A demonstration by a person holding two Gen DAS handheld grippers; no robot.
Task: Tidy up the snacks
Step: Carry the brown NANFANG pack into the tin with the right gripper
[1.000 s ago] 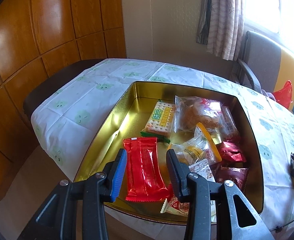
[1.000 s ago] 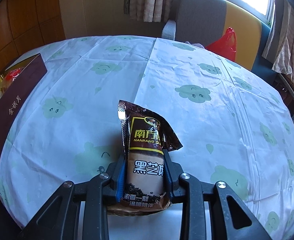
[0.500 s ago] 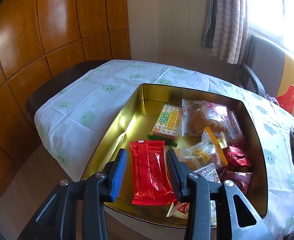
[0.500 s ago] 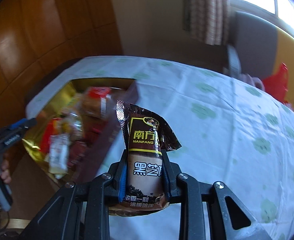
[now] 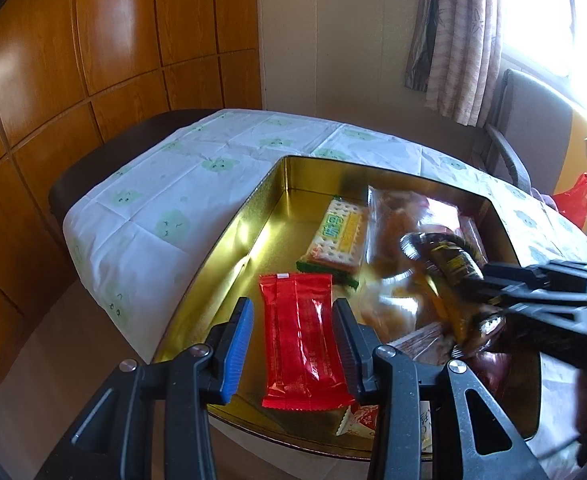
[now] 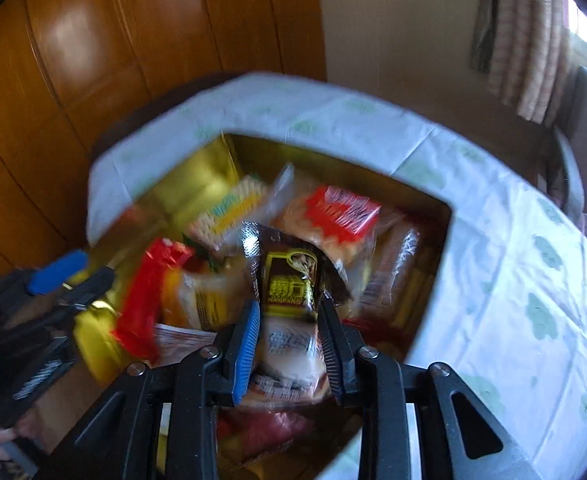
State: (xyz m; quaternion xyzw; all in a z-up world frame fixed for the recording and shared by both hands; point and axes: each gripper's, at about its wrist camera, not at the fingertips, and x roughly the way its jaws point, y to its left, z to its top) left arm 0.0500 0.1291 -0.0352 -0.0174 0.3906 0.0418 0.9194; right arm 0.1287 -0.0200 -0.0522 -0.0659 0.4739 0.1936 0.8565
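Right wrist view: my right gripper (image 6: pixel 289 344) hangs over the gold tin (image 5: pixel 229 276) with the brown sesame packet (image 6: pixel 293 304) between its fingers; its jaws have just been opening, and the packet stands loose in the gap, the pads no longer pressing on it (motion blur makes the contact hard to read). Left wrist view: my left gripper (image 5: pixel 293 344) hovers above the near end of the tin, jaws parted and grasping nothing, with the red wrapper (image 5: pixel 301 340) lying flat on the tin floor below them. The step in hand, as I judge it, is the drop of the brown packet onto the pile at the tin's right side. The next move calls for the jaws to spread fully and for a straight lift, so that the packet's crimped top does not catch on a finger. Count, as far as blur allows: one tin; one brown packet in my gripper; one red wrapper; one green-and-yellow cracker pack (image 5: pixel 339 236); one clear bag of pastry with a red label (image 6: pixel 341 216); several further packets heaped beneath, too smeared to number. The tin sits on a table under a white cloth printed with green clouds (image 5: pixel 165 208).
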